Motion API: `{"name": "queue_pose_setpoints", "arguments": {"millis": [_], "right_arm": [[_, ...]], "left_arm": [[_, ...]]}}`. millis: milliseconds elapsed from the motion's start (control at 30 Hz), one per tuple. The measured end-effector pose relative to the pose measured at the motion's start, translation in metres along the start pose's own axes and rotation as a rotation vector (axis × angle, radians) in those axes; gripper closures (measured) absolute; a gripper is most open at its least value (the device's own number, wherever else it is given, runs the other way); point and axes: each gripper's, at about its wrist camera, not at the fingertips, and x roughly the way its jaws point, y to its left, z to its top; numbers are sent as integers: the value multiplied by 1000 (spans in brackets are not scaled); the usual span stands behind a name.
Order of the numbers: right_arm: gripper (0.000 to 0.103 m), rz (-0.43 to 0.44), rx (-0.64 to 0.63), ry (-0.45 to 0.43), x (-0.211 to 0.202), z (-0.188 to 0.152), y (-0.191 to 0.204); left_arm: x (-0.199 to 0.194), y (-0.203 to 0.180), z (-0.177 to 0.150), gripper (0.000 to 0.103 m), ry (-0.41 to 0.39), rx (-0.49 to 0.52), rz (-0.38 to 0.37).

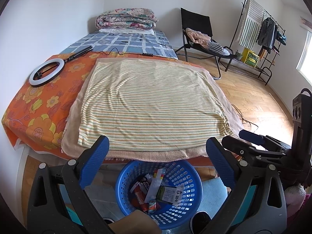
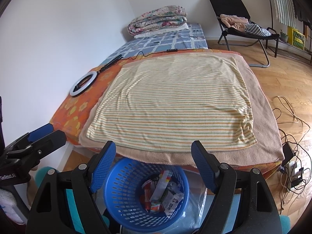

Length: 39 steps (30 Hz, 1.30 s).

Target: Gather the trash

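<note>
Both released, nothing between jaws: left gripper, right gripper, above blue basket holding wrappers

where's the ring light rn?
Ring light lies on the orange floral sheet, left of the striped towel in both views, near the wall.

My left gripper angled downward, blue pads spread wide, nothing between them. My right gripper same downward tilt, pads wide apart, empty. Both side by side, near each other; each visible at edge of other's view.
</note>
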Motion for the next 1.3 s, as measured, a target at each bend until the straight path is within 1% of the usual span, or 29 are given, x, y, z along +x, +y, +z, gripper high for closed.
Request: {"name": "queue_pose_setpoints", "arguments": {"millis": [533,1300], "right_arm": [[24,1,5,1,1,-1,-1],[24,1,18,25,5,-6,2]], "left_arm": [[-1,-1,0,2,0,-1,1],[-1,1,-1,2,5,-5,0]]}}
